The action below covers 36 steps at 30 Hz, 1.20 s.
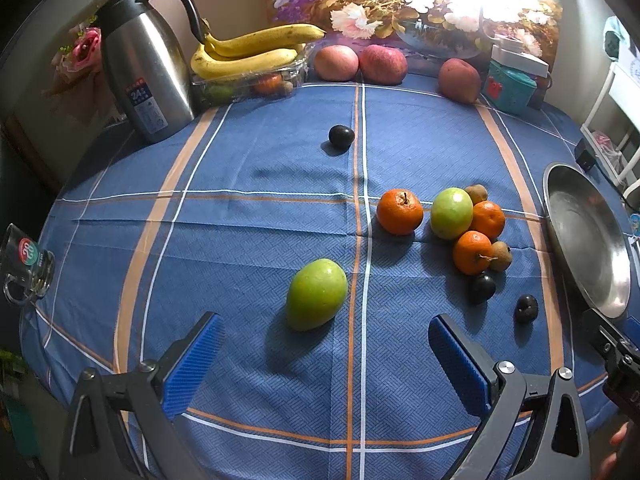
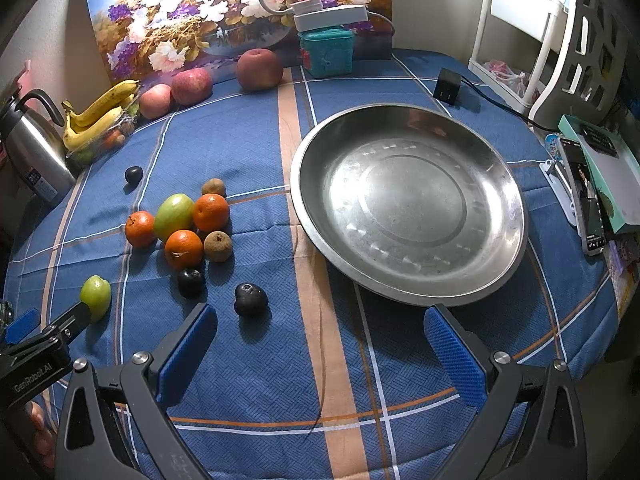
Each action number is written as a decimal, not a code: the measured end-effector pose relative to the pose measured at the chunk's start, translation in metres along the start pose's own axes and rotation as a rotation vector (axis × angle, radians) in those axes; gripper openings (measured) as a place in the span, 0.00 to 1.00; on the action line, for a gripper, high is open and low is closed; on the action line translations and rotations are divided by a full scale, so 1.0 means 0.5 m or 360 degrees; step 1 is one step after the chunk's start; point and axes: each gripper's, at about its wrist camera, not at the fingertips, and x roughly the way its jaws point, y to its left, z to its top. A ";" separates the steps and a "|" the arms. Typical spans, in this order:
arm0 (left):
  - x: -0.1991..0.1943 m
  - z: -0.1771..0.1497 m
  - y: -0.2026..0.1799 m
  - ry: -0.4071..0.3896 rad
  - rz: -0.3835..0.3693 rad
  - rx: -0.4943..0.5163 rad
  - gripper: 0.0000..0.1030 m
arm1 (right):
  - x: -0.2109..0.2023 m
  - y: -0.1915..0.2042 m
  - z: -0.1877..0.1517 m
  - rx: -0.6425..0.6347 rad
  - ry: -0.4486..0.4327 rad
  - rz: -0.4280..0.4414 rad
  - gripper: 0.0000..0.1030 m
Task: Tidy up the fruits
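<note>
Over the near edge of the worktop (image 1: pixel 248 168) both tools hang low, pointing forward, jaws spread and empty. The left tool (image 1: pixel 324 344) faces a green fruit (image 1: pixel 316 300) just ahead. The right tool (image 2: pixel 320 340) sits between a dark plum (image 2: pixel 251 299) and the bare steel bowl (image 2: pixel 496 160). Oranges (image 2: pixel 211 212) cluster further left.

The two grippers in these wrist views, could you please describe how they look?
Both match: the left gripper and right gripper have dark grey, triangular cut-out arms with silver bolts and flat fingers faced in ribbed blue pads. The left one's black body, seen from the right wrist view, bears white "GenRobot.AI" lettering. No sleeves show.
</note>
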 end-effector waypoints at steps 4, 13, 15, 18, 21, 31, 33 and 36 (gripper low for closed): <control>0.001 0.000 -0.001 0.0005 0.0002 0.0000 1.00 | 0.000 -0.001 -0.002 0.0001 -0.0001 0.0001 1.00; 0.001 -0.001 -0.001 0.0005 0.0002 0.0000 1.00 | -0.001 0.003 0.003 0.0000 0.0001 0.0001 1.00; 0.001 -0.001 0.000 0.0007 0.0002 0.0000 1.00 | 0.000 0.002 0.002 0.0001 0.0001 0.0002 1.00; 0.002 -0.003 -0.002 0.0008 0.0002 0.0001 1.00 | -0.001 0.004 0.003 0.0002 0.0002 0.0001 1.00; 0.005 -0.005 -0.001 0.0014 0.0002 0.0000 1.00 | 0.001 0.003 0.002 0.0001 0.0000 0.0002 1.00; 0.006 -0.004 -0.001 0.0020 0.0001 -0.0001 1.00 | 0.001 0.003 0.002 0.0001 0.0001 0.0002 1.00; 0.006 -0.006 -0.001 0.0020 0.0001 -0.0001 1.00 | 0.001 0.003 0.001 0.0002 0.0000 0.0002 1.00; 0.006 -0.004 -0.001 0.0019 0.0001 -0.0001 1.00 | 0.002 0.003 0.001 0.0002 0.0000 0.0003 1.00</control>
